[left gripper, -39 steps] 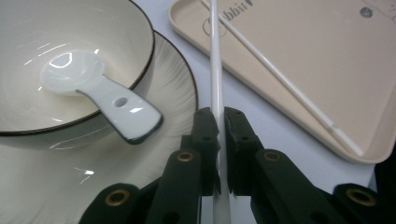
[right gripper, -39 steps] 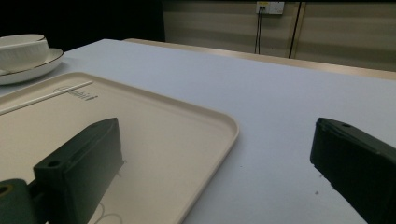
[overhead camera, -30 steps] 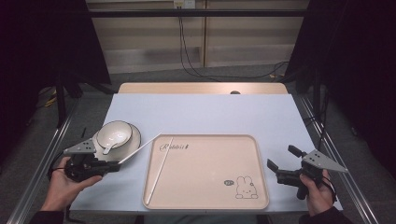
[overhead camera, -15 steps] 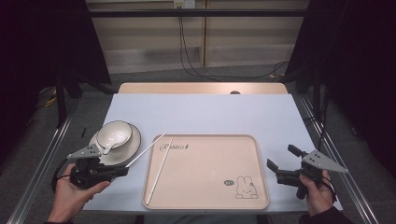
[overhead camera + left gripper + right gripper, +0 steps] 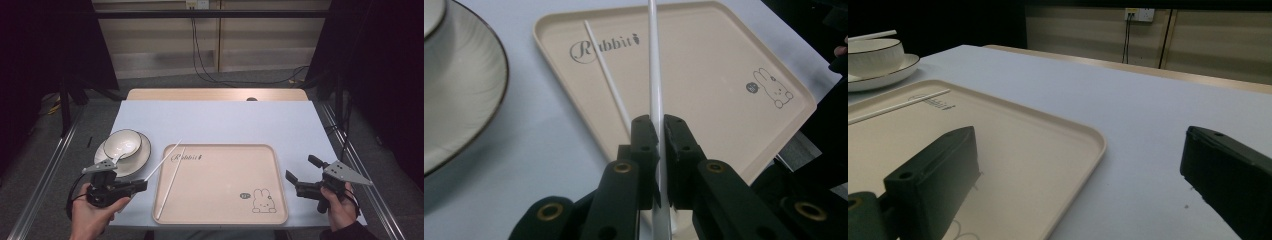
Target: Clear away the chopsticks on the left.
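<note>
My left gripper (image 5: 141, 185) is at the table's front left, shut on a white chopstick (image 5: 164, 159) that slants up and away over the tray's left rim. In the left gripper view the jaws (image 5: 660, 127) pinch this chopstick (image 5: 654, 75) near its lower end. A second white chopstick (image 5: 171, 182) lies along the left side of the beige rabbit tray (image 5: 225, 200), also seen as the second chopstick (image 5: 606, 75) on the tray (image 5: 714, 60). My right gripper (image 5: 303, 171) hovers open at the tray's right edge, with nothing between its jaws (image 5: 1083, 165).
A white bowl (image 5: 122, 143) sits on a dark-rimmed plate (image 5: 131, 162) left of the tray, just beyond my left hand. The light blue table (image 5: 225, 120) stretches bare beyond the tray. Dark floor, rails and cables surround it.
My left gripper has shifted slightly right and toward the front edge, carrying the chopstick with it. The right gripper has stayed still.
</note>
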`<state>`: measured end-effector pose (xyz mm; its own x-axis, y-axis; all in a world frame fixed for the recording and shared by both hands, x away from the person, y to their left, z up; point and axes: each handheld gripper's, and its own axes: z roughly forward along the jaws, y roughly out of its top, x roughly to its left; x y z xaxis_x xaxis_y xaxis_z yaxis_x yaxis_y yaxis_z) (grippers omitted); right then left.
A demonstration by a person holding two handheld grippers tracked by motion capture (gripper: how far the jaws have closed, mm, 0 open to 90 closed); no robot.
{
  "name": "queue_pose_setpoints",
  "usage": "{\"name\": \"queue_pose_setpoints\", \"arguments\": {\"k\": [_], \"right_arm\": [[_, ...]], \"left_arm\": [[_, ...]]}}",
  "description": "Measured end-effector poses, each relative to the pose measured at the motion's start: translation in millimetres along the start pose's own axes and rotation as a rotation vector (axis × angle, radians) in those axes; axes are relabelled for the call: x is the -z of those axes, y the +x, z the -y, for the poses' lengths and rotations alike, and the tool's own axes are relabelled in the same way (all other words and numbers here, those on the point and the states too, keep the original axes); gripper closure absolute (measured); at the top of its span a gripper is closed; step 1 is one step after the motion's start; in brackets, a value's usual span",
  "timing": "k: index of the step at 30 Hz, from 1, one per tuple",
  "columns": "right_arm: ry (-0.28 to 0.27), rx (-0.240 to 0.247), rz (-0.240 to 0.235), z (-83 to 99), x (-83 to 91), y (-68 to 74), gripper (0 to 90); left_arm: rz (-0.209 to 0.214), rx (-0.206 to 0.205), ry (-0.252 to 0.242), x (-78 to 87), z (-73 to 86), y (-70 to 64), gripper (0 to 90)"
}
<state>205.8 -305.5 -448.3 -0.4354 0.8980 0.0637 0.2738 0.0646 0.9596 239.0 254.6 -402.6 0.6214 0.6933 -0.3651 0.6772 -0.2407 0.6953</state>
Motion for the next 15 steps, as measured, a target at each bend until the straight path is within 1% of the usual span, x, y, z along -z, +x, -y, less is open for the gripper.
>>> {"name": "queue_pose_setpoints", "arguments": {"k": [2,3,6,9,10,11,12,13,15], "right_arm": [[0.000,-0.001,0.001,0.0,0.1,-0.1,1.9],[0.000,0.002,0.001,0.0,-0.1,-0.2,1.9],[0.000,0.001,-0.001,-0.1,-0.2,0.0,1.9],[-0.001,0.006,0.001,-0.1,-0.4,-0.5,2.0],[0.000,0.004,0.001,-0.1,-0.4,-0.3,1.9],[-0.001,0.006,0.000,-0.1,-0.5,-0.4,1.9],[0.001,0.005,-0.002,0.0,-0.5,-0.2,1.9],[0.002,0.004,-0.002,0.0,-0.4,-0.1,1.9],[0.002,0.011,-0.003,0.1,-0.4,-0.6,1.9]], "left_arm": [[-0.011,-0.002,0.013,-6.7,0.5,-8.3,84.4],[-0.023,-0.011,0.021,-9.7,0.3,-11.2,84.4],[-0.032,0.005,0.021,-16.8,-1.0,-14.7,84.4],[-0.061,0.038,0.014,-24.8,-3.4,-16.1,84.4],[-0.069,0.041,0.013,-26.5,-4.1,-16.3,84.4],[-0.078,0.056,0.005,-29.4,-5.3,-17.0,84.4],[-0.077,0.064,0.006,-31.4,-6.2,-17.1,84.4],[-0.087,0.075,0.005,-34.0,-7.2,-17.2,84.4],[-0.085,0.099,0.000,-37.6,-8.2,-16.8,84.4]]}}
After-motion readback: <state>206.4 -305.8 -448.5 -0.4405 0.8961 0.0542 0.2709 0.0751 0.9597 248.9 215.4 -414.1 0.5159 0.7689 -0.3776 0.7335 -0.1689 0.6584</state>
